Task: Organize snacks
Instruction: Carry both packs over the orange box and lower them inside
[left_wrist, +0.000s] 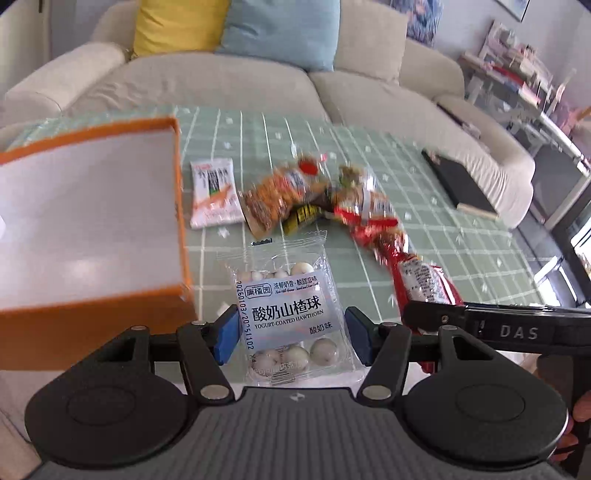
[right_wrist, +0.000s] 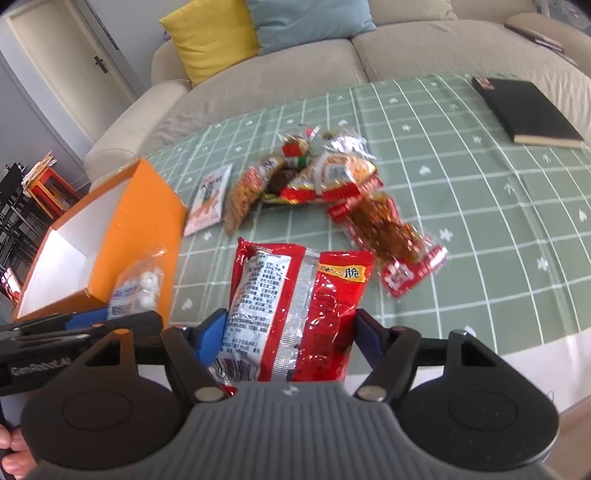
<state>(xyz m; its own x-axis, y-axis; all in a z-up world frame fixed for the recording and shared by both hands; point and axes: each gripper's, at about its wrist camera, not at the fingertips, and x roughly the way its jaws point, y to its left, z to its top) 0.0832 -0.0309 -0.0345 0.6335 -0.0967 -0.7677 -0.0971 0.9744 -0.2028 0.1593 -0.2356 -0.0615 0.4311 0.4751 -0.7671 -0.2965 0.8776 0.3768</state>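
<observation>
My left gripper (left_wrist: 291, 332) is shut on a clear packet of yogurt-coated hawthorn balls (left_wrist: 284, 306), its blue pads pressing both side edges, just right of the orange box (left_wrist: 179, 206). From the right wrist view that packet (right_wrist: 136, 291) hangs in front of the box's near wall (right_wrist: 147, 221). A red foil snack bag (right_wrist: 295, 310) stands held between the blue pads of my right gripper (right_wrist: 288, 332), above the table's front edge. In the left wrist view the red bag (left_wrist: 424, 284) shows at lower right.
A pile of loose snack packets (right_wrist: 314, 177) lies mid-table on the green checked cloth (right_wrist: 480, 221), with a white packet (right_wrist: 208, 199) beside the box. A black notebook (right_wrist: 524, 110) sits far right. A beige sofa (right_wrist: 295, 66) with cushions runs behind the table.
</observation>
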